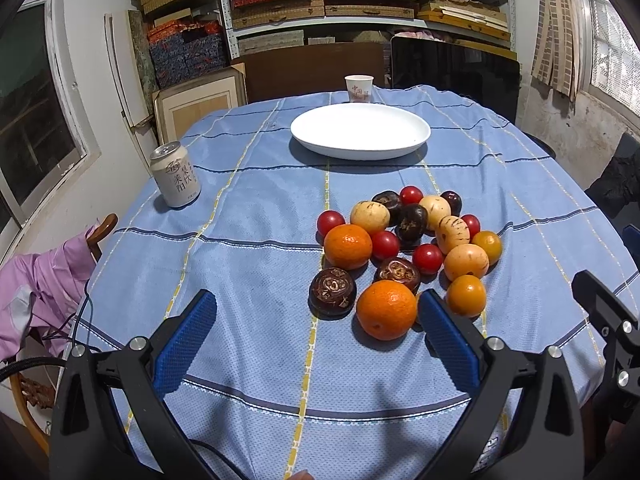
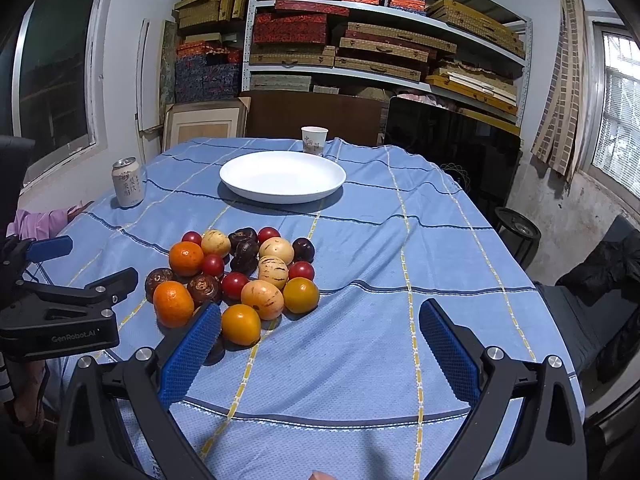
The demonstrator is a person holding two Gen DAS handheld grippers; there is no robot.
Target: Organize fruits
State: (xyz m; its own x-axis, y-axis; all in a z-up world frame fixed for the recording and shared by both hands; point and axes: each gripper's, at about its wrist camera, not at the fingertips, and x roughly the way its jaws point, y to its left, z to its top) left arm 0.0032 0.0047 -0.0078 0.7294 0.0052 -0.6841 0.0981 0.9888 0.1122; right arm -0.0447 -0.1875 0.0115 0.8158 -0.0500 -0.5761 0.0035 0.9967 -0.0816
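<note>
A pile of fruit lies on the blue tablecloth: oranges (image 1: 386, 309) (image 2: 173, 303), red cherry tomatoes (image 1: 427, 258), dark brown round fruits (image 1: 332, 292), pale striped melons (image 1: 466, 262) and yellow-orange tomatoes (image 2: 241, 324). An empty white plate (image 1: 360, 130) (image 2: 282, 176) sits beyond the pile. My left gripper (image 1: 316, 332) is open and empty, low over the cloth just left of the near orange. My right gripper (image 2: 320, 340) is open and empty, with its left finger beside the yellow-orange tomato. Each gripper shows at the edge of the other's view.
A drink can (image 1: 176, 180) (image 2: 128, 182) stands at the table's left edge. A paper cup (image 1: 359, 88) (image 2: 314, 140) stands behind the plate. Shelves of boxes fill the far wall. A chair with pink cloth (image 1: 44, 288) stands at the left.
</note>
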